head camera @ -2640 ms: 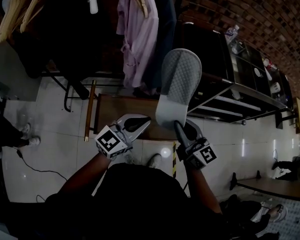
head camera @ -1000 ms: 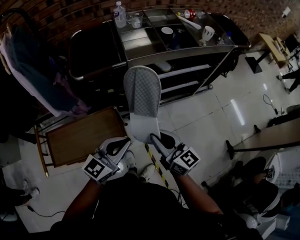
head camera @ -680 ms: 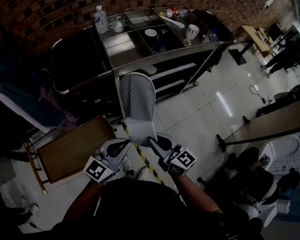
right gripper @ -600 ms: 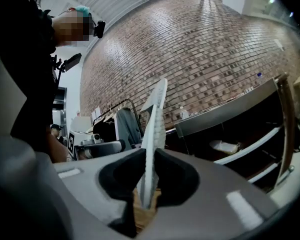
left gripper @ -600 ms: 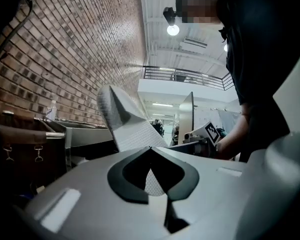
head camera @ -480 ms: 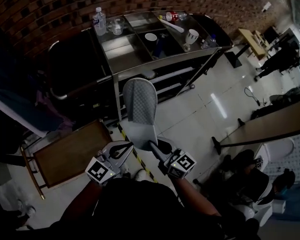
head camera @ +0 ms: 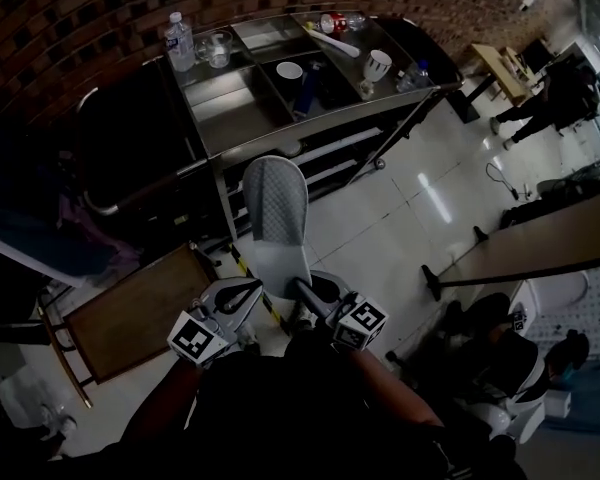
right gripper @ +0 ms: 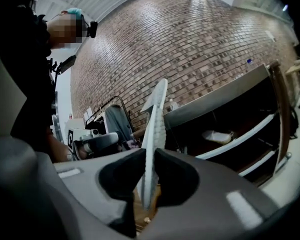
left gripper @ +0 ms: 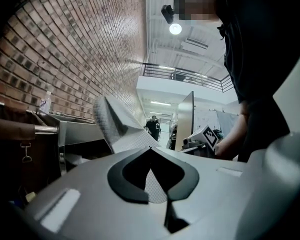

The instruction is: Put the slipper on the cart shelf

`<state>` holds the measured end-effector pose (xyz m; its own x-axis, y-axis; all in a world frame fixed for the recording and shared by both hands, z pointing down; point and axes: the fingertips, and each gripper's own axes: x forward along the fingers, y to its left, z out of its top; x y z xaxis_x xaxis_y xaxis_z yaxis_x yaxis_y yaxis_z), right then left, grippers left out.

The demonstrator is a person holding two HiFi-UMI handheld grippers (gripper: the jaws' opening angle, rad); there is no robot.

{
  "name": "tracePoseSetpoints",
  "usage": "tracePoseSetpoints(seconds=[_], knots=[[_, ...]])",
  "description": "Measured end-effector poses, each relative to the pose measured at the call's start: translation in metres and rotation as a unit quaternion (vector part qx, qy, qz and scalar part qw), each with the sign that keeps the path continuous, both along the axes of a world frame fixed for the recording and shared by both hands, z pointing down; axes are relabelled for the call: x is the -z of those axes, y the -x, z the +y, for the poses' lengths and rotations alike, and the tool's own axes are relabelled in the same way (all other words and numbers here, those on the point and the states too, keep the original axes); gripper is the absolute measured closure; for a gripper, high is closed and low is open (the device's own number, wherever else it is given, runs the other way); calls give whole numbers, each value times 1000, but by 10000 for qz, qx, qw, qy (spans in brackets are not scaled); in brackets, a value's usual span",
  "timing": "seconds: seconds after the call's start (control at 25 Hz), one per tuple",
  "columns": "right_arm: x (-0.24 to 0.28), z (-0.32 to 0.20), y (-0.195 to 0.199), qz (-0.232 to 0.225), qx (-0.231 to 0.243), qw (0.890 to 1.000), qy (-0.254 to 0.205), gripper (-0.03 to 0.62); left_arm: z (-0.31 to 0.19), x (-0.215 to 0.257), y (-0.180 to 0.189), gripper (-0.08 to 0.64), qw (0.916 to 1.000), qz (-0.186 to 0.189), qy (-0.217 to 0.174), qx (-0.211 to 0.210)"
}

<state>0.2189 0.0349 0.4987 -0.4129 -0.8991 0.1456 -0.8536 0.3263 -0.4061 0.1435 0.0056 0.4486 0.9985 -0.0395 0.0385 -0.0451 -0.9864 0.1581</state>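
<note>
**Right gripper** (right gripper: 150, 155): your jaws are clamped on the heel end of the slipper (right gripper: 155, 115), one pad on each face. The slipper stands edge-on between them and rises up and ahead of the jaws. In the head view its grey textured sole faces the camera.

**Left gripper** (left gripper: 150, 150): your jaw tips meet. The slipper's sole begins right at those tips and runs up and to their left. It also shows through the gap behind the tips. Cannot tell whether the tips pinch any of it.

**Slipper position:** in the air between the two pairs of jaws, not on the cart (head camera: 232, 100).

**Cart shelf** (right gripper: 238, 132): lies ahead and to the right of your right jaws, apart from the slipper's toe. A pale, slipper-like object (right gripper: 217, 136) lies on a shelf there.

**Cart top,** beyond both pairs of jaws: water bottle (head camera: 179, 40), glass (head camera: 217, 49), white cup (head camera: 378, 65), red can (head camera: 332, 22).

**Left of your left jaws:** a low wooden tabletop (head camera: 130, 313).
</note>
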Motion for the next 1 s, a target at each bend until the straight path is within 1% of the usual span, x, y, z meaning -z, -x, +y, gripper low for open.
tracePoseSetpoints(seconds=[0.16,0.28,0.36,0.48,0.64,0.72,0.8,1.0], knots=[[-14,-13,-16,-47,457,9989,45,532,-13,0,-24,557,9995,-87,-5,290],[-33,-21,-36,-213,827,9963,108,532,-23,1,-47,557,9976,-216,-112,656],[-46,-25,-52,-276,1091,9934,244,532,-28,4,-66,557,9955,-221,-196,896],[-68,-29,-70,-472,1482,9864,530,532,-33,5,-91,557,9915,-310,-211,1250],[-102,-32,-83,-811,1999,9715,985,532,-45,1,-109,557,9818,-469,-275,1818],[-116,-35,-89,-1023,2124,9643,1205,532,-44,-4,-113,557,9775,-635,-244,1999],[-129,-39,-93,-1197,2151,9589,1409,532,-44,-9,-116,557,9747,-775,-215,2084],[-156,-62,-95,-1528,2045,9497,1817,532,-58,-16,-111,557,9708,-867,-145,2230]])
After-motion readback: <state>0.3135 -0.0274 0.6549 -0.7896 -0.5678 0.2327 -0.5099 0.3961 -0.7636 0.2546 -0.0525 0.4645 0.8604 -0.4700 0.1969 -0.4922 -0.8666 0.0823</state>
